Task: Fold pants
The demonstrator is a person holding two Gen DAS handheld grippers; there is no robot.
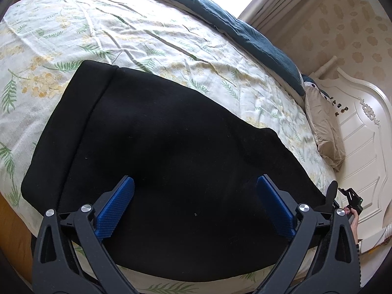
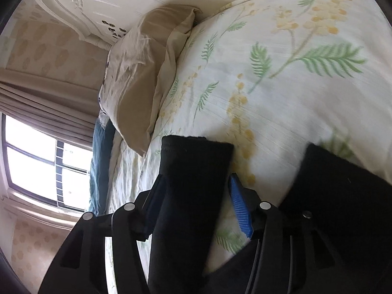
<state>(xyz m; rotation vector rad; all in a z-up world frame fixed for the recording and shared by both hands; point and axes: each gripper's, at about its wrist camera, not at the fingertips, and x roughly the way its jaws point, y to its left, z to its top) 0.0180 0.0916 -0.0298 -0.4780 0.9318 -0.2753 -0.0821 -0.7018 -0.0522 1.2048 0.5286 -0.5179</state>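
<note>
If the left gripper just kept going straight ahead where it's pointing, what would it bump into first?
Most likely the black pants. The left gripper is open and aimed at them where they lie on the flowery bedspread. Nothing else shows between its fingers, though depth is hard to judge.

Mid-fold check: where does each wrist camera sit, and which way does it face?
Left wrist: above the bed edge, facing across the black fabric pants on the floral bedsheet; left gripper open, empty.
Right wrist: low, rolled sideways, facing the beige pillow; right gripper straddles a pant leg.
Shared: pants, sheet, pillow, white carved headboard.
</note>
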